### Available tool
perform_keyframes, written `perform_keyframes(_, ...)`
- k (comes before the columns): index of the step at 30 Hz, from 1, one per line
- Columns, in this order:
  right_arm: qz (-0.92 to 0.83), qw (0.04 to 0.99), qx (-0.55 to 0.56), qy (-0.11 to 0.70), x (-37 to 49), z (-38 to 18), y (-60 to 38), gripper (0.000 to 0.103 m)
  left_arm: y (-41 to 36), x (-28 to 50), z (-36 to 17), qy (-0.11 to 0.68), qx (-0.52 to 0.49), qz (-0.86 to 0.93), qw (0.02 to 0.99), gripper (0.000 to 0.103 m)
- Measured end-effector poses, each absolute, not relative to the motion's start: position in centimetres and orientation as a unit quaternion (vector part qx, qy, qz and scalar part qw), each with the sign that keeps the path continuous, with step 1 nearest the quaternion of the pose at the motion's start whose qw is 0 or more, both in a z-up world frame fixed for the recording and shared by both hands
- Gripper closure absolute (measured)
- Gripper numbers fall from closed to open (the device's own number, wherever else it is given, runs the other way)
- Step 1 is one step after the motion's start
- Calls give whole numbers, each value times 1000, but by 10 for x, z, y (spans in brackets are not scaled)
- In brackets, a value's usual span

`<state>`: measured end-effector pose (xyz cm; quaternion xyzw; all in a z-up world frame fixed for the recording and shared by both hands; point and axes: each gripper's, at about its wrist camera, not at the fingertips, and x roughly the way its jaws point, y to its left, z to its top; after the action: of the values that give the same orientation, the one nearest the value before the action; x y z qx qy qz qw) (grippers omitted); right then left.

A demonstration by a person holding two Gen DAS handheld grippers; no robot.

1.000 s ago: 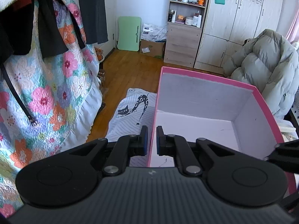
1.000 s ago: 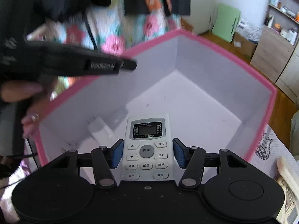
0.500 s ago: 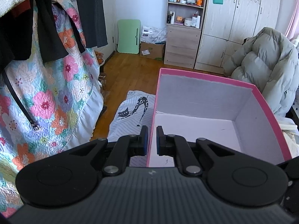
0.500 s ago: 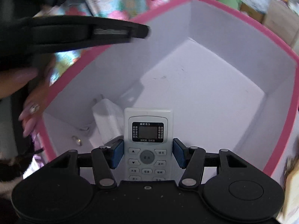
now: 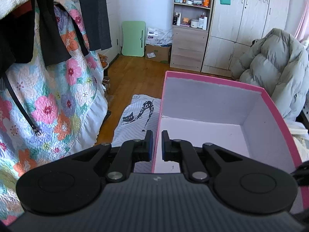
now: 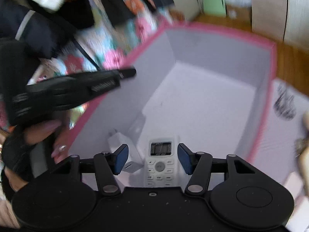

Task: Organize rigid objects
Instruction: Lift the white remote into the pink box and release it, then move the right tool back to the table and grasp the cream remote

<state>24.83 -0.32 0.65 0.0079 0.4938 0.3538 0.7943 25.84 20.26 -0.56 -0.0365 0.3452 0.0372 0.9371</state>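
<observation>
Left gripper point(image 5: 156, 143): jaws clamped on the near left wall of the pink box point(image 5: 218, 81), one blue pad outside, one inside. Also visible in the right wrist view point(image 6: 127, 73) as a black arm reaching over the box's left rim, held by a hand point(image 6: 44, 133).

Right gripper point(image 6: 152, 157): jaws apart, blue pads clear of everything, hovering above the box's near end.

Remote control point(image 6: 161, 164): white, small screen and rows of buttons, face up on the box floor, lying between and below the right gripper's parted pads, not touched by them.

White block point(image 6: 125, 152): probably a charger; lying on the box floor just left of the remote, against the near left corner.

Pink box: white inside, pink rim and outer walls, open top; the rest of the floor bare.

Surroundings: floral quilt point(image 5: 58, 100) hanging at left; cat-print cloth point(image 5: 135, 114) beside the box; grey puffer jacket point(image 5: 270, 67) at right; wooden floor point(image 5: 135, 73); shelf unit point(image 5: 190, 23) and wardrobe point(image 5: 251, 19) at the back wall.
</observation>
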Motion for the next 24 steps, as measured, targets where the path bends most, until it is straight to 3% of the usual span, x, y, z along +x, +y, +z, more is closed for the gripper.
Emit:
perform_keyframes(8, 286, 881, 5, 376, 195, 40, -112, 42, 190, 256, -5, 336, 9, 50, 940, 96)
perform_keyframes(16, 156, 913, -56, 373, 201, -2, -208, 41, 181, 255, -4, 328, 42, 68, 941, 97)
perform_keyframes(22, 168, 901, -81, 392, 229, -40, -216, 38, 182, 250, -2, 310, 38, 66, 948, 97)
perform_keyframes(24, 184, 897, -94, 390, 236, -44, -214, 33, 179, 250, -3, 314, 45, 69, 946, 97)
